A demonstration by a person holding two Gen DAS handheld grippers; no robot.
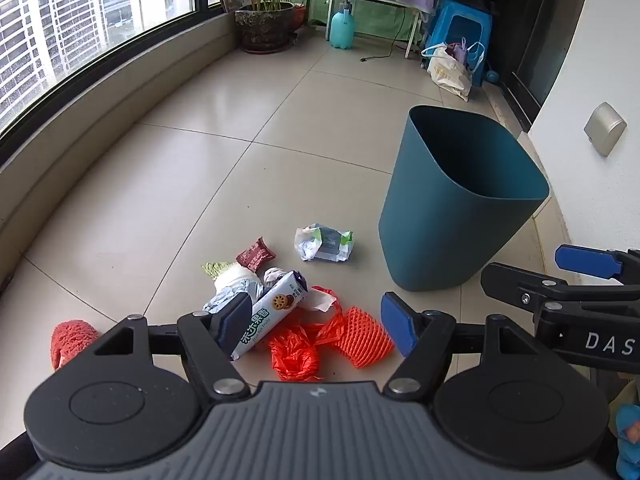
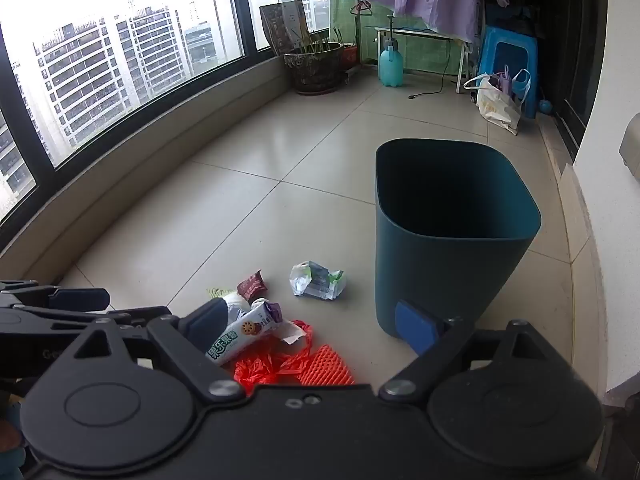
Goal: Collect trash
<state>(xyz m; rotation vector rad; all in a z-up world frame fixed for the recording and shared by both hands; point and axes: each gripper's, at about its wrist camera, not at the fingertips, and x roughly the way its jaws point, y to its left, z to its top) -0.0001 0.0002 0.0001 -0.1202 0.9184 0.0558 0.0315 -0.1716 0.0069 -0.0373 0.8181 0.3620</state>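
On the tiled floor beside the bin | dark teal plastic waste bin [image 2: 456, 240] looks empty | litter pile [image 1: 280, 304] uncollected: biscuit box, orange net, wrappers | left gripper [image 1: 316, 320] wide, empty | right gripper [image 2: 316, 328] wide, empty | progress: 0 items binned

Both my wrist cameras sit low over the beige tiled floor [image 1: 248, 128], looking forward along their fingers and slightly downward toward the far end of the balcony. The left view stands left of the dark teal plastic bin [image 1: 452, 216]; the right view faces it more squarely and nearer. Both share the bin, the litter heap around the white biscuit box [image 2: 244, 334], and the curved window wall [image 2: 120, 80].
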